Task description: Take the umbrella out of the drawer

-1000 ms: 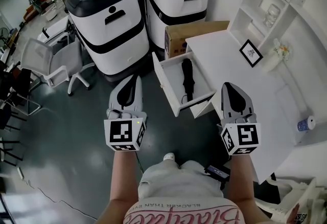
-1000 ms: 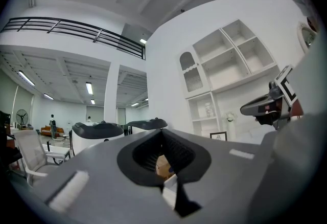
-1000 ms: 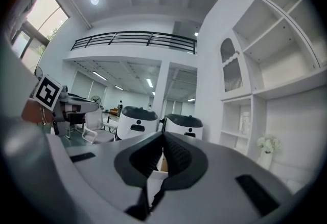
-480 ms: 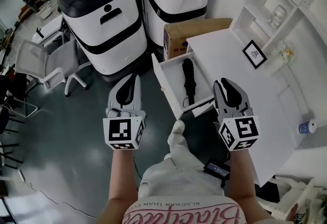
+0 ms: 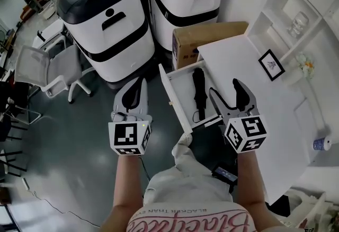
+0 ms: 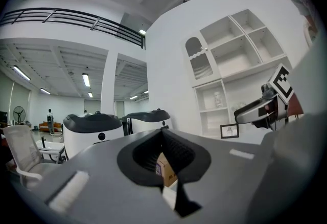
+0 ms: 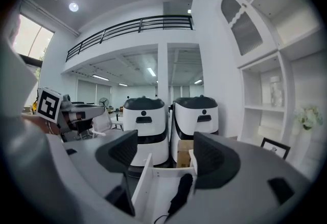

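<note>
Head view: a glossy dark floor (image 5: 63, 141); a white desk (image 5: 275, 104), its smooth white drawer (image 5: 183, 88) pulled out, 1 slim black folded umbrella (image 5: 199, 90) lying inside. Left gripper view: the left gripper (image 6: 163, 141) is closed and empty. Right gripper view: the right gripper (image 7: 163, 154) has just been opening its jaws, now wide apart, clasping nothing.

Right gripper (image 5: 224, 88): jaws have just been opening and now stand wide, with nothing between the pads.

Ahead and below the claw: drawer (image 5: 170, 96) pulled out, top open, nothing over the umbrella (image 5: 198, 90). There is bare drawer bottom left of it.

Right of the claw: desk (image 5: 265, 109) edge runs close alongside.

Past the drawer's far wall: cardboard box (image 5: 204, 37), then two white machines (image 5: 108, 27).

Left of the drawer front: a strip of open floor (image 5: 156, 101), then the left gripper (image 5: 137, 83), jaws together.
</note>
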The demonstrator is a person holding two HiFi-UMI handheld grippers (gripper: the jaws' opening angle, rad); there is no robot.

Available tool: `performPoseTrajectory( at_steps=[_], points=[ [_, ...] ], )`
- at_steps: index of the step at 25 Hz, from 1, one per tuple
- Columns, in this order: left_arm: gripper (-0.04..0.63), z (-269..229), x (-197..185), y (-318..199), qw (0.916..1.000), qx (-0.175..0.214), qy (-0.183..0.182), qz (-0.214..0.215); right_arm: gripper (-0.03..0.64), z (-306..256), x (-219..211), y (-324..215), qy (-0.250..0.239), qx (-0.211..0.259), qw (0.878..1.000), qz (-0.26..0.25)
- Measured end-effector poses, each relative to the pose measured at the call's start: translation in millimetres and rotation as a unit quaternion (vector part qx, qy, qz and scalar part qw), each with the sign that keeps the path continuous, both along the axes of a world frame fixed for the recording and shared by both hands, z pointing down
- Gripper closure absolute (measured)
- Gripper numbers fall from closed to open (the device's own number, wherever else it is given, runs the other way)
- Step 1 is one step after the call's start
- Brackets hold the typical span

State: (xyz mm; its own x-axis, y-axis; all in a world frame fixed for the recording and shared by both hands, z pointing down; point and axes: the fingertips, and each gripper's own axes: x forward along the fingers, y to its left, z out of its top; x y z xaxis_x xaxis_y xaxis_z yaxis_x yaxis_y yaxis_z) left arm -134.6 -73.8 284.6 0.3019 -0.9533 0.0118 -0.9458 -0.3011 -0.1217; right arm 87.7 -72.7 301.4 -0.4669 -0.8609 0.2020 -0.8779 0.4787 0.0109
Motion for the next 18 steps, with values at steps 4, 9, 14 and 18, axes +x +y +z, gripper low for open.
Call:
performPoseTrajectory(
  at_steps=[4, 9, 14, 18],
  points=[
    [0.586, 6.5, 0.3, -36.0, 0.9999, -0.01, 0.001, -0.004, 0.304, 8.4, -2.2, -38.1, 0.009, -0.019, 1.0, -0.007],
    [0.586, 15.0, -4.3, -82.8, 0.9997, -0.022, 0.002, -0.012, 0.304, 15.6, -6.2, -89.4, 0.015, -0.022, 1.0, -0.009],
    [0.586, 30.2, -6.1, -125.8, 0.9989, -0.043, 0.005, -0.02, 0.304, 36.9, -7.3, -133.3, 0.018, -0.054, 0.998, -0.01],
    [0.586, 46.9, -1.5, -152.3, 0.9977, -0.063, 0.006, -0.021, 0.304, 60.9, -5.2, -157.9, 0.027, -0.087, 0.996, -0.008]
  ],
)
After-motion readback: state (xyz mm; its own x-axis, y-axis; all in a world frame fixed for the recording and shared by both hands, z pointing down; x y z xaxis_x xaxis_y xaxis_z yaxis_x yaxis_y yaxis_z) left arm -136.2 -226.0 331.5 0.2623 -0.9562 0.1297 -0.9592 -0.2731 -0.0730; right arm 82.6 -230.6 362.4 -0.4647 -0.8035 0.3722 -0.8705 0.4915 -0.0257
